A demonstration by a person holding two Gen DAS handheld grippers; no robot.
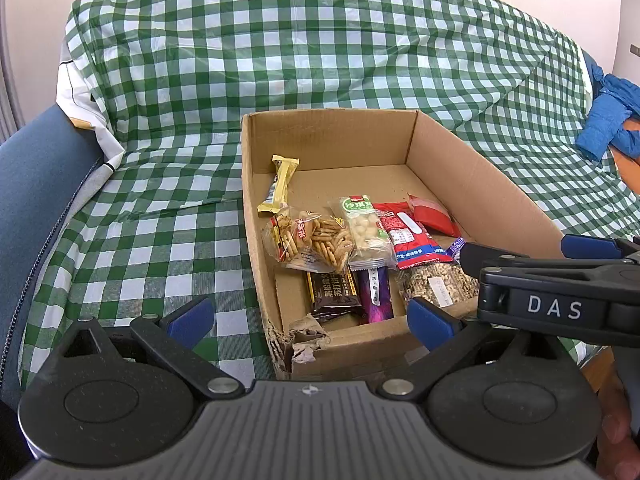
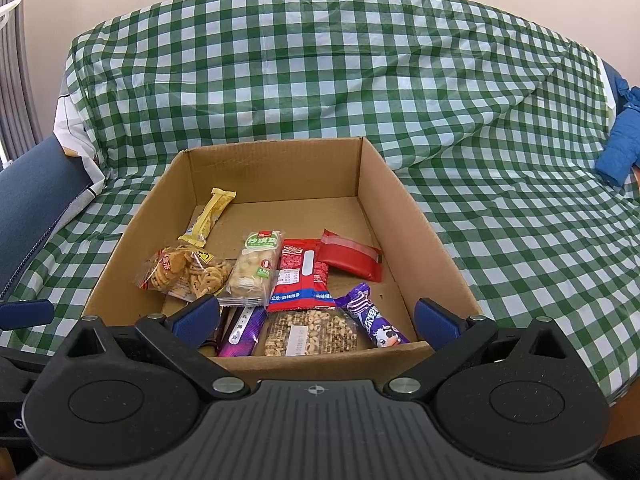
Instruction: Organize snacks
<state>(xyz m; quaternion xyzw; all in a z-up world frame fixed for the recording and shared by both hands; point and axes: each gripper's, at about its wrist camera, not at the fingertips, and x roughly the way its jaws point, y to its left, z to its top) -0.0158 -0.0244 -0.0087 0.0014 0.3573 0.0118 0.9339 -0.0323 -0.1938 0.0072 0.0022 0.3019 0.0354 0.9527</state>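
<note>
Everywhere, green-checked cloth [image 2: 400, 92] under cardboard box [image 2: 404, 216].

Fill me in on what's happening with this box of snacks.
A person holds two tongs over an open cardboard box on a green-checked cloth. Both the left tongs and right tongs are open and empty. The snacks lie in the box, among them a yellow wrapped bar, a red flat packet and a clear bag of crackers.
</note>
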